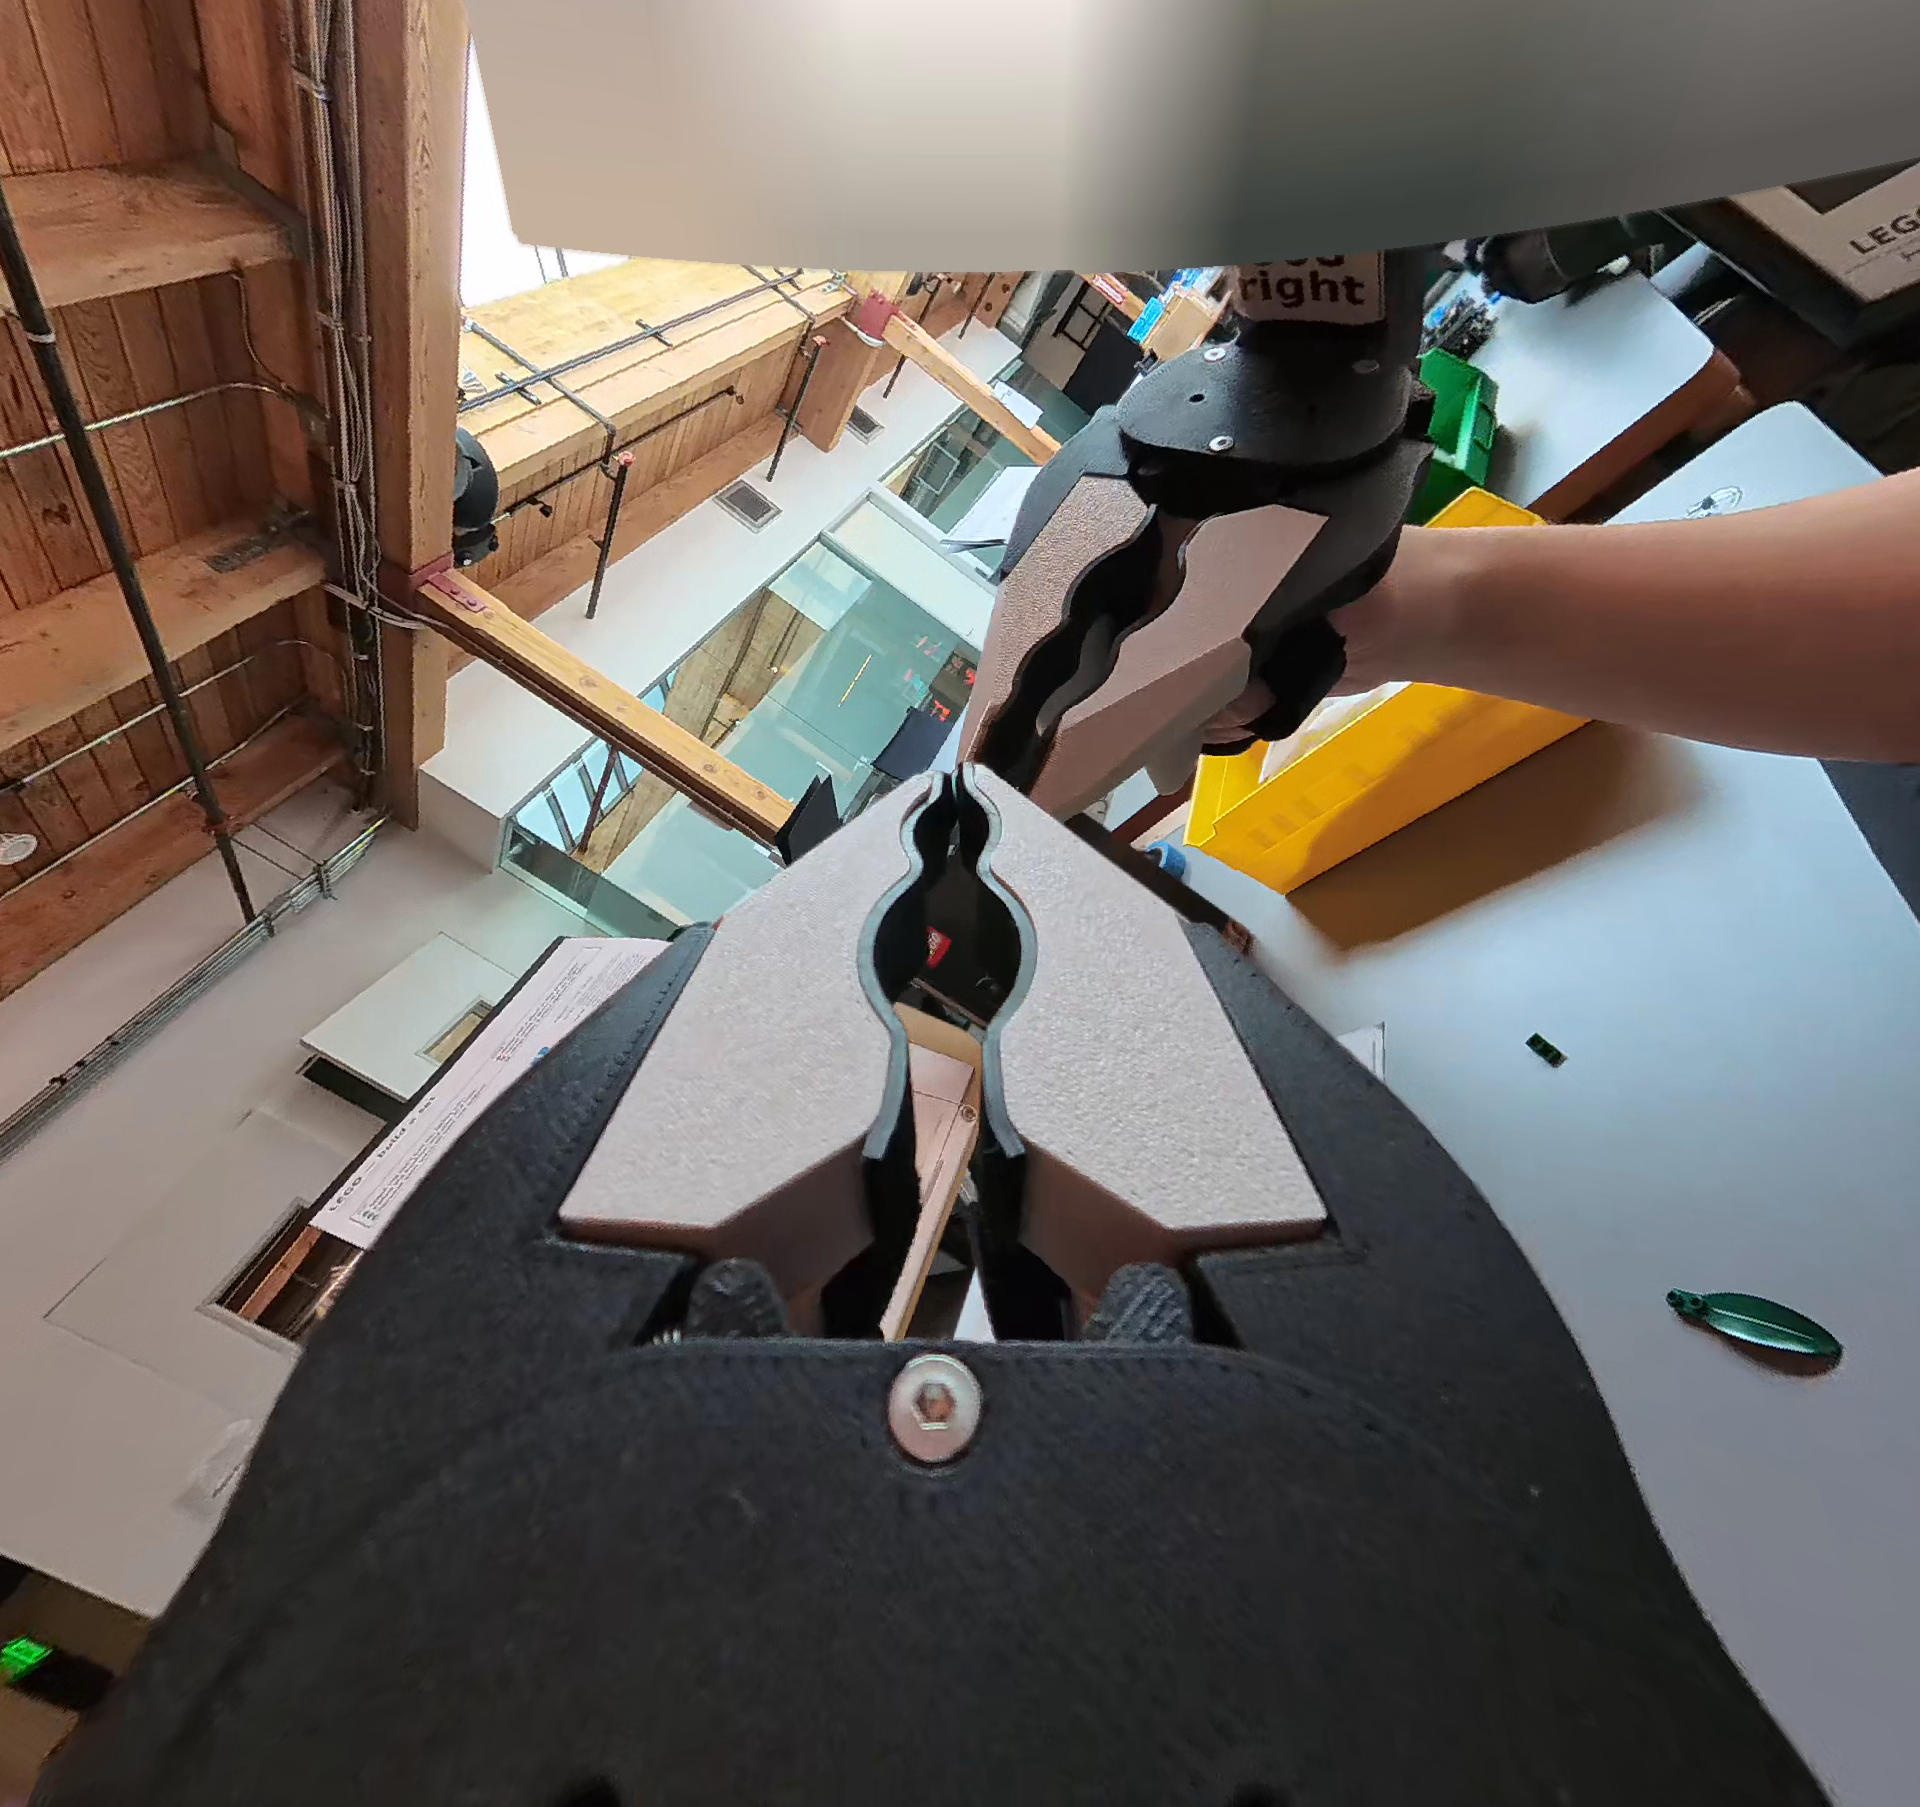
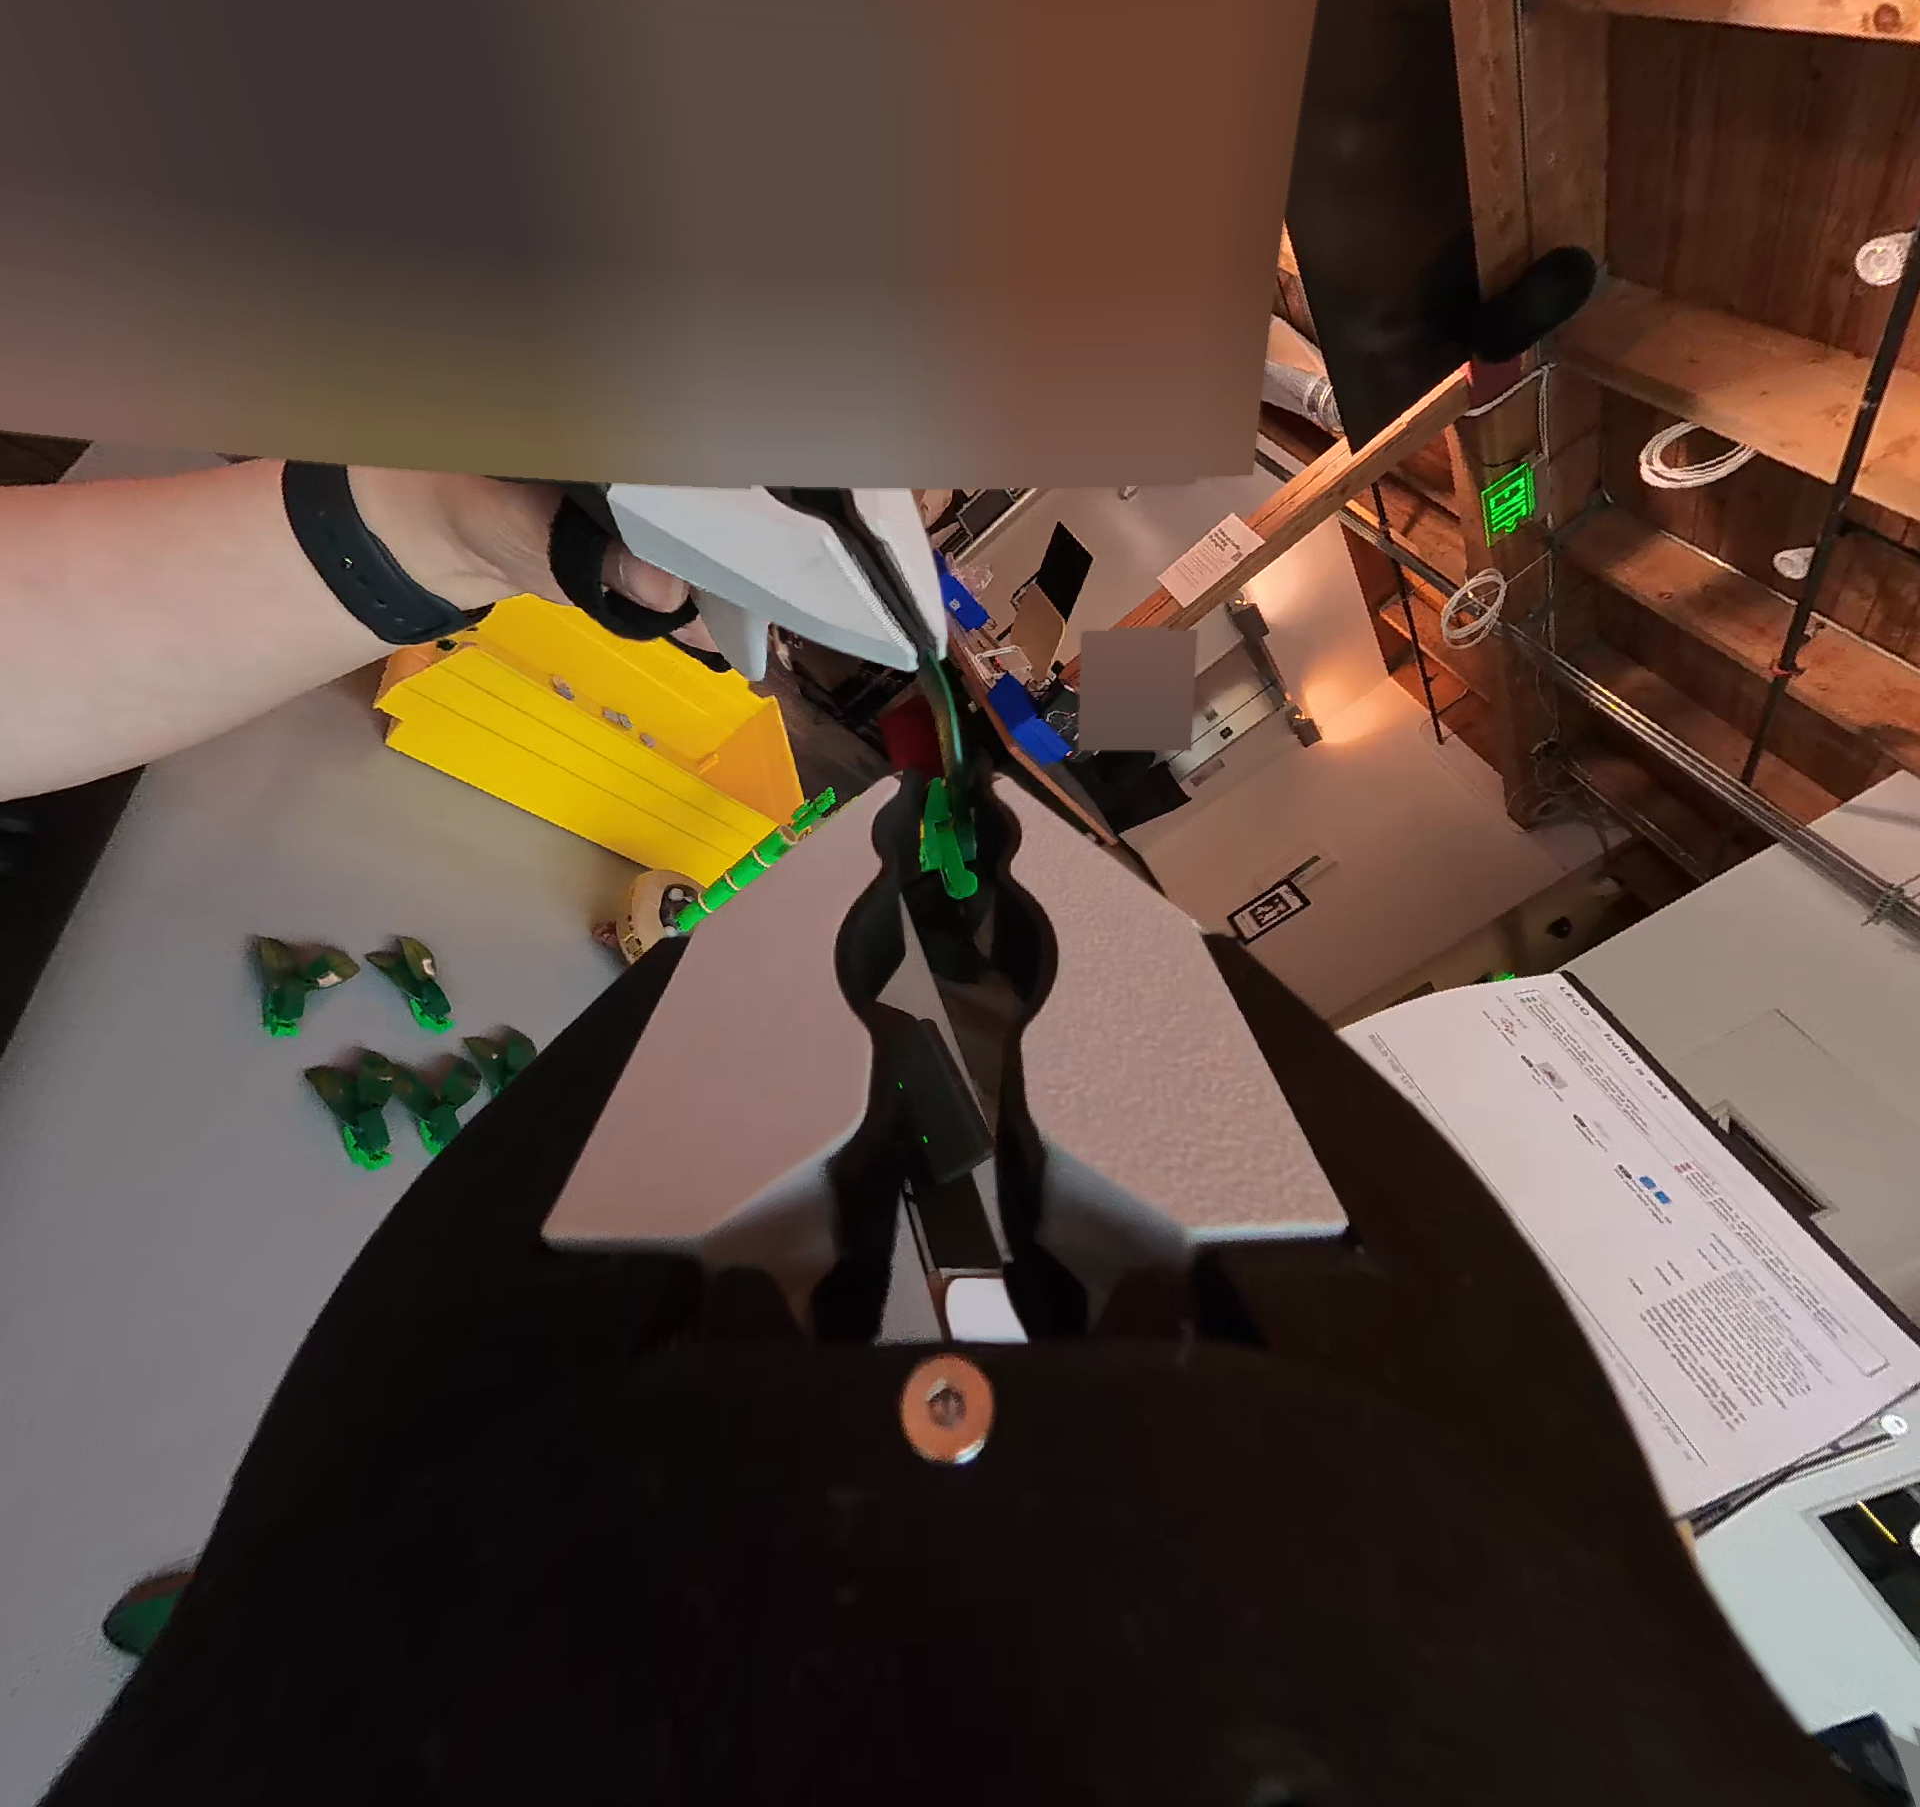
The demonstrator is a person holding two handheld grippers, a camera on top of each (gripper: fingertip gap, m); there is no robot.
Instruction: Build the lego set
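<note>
Both grippers are raised above the white table [image 1: 1558,926] with their tips meeting. My right gripper [image 2: 940,796] is shut on a small bright green lego piece [image 2: 943,838]. My left gripper [image 1: 956,783] is shut, and in the right wrist view it [image 2: 920,651] holds a thin dark green leaf piece [image 2: 948,708] that reaches down to the bright green piece. In the left wrist view the right gripper [image 1: 1003,770] comes in from the upper right, and the held pieces are hidden behind the fingertips.
Several green leaf assemblies [image 2: 364,1051] lie on the table. A green stalk with a tan base [image 2: 727,890] lies by a yellow bin [image 2: 582,729]. A loose green leaf [image 1: 1756,1326] and a tiny dark piece [image 1: 1546,1049] lie apart. An instruction sheet [image 2: 1662,1196] is at right. The grippers are tip to tip, or close to it.
</note>
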